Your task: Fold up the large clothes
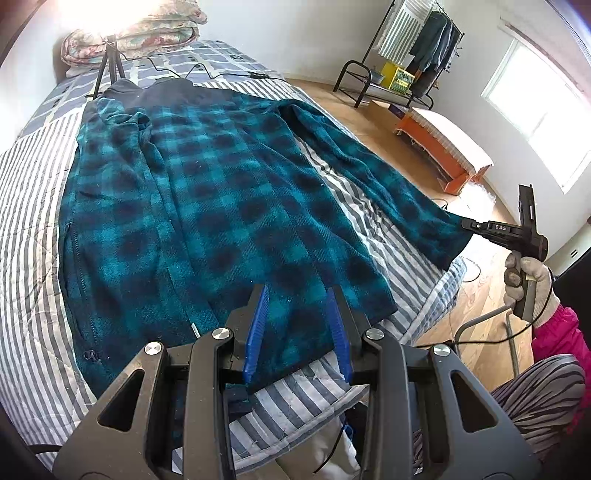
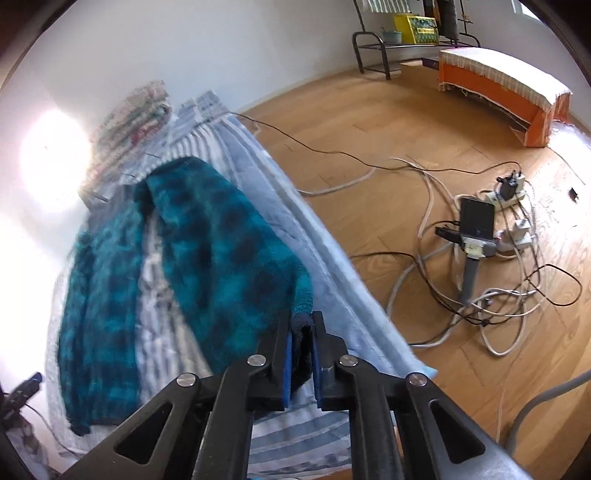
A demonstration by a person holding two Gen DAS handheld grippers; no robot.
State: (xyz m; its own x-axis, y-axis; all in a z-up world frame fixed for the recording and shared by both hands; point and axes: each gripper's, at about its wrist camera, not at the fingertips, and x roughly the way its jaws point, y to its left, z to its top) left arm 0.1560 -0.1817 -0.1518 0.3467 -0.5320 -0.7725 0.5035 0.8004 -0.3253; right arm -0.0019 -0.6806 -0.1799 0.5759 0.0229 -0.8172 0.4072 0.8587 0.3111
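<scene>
A large teal and navy plaid fleece jacket [image 1: 207,206] lies spread on the striped bed [image 1: 33,229], collar at the far end. Its left sleeve is folded over the body. My left gripper [image 1: 295,332] is open and empty, hovering over the jacket's bottom hem near the bed's front edge. My right gripper [image 1: 469,225] is shut on the cuff of the right sleeve [image 1: 384,173] and holds it stretched out past the bed's right edge. In the right wrist view the dark cuff [image 2: 302,332] sits pinched between the blue pads of the right gripper [image 2: 301,343], with the sleeve [image 2: 221,243] running away over the bed.
A folded floral quilt [image 1: 136,33] and a tripod [image 1: 107,66] stand at the head of the bed. Cables and power strips [image 2: 491,258] lie on the wooden floor to the right. An orange bench [image 1: 439,147] and a clothes rack [image 1: 417,44] stand by the far wall.
</scene>
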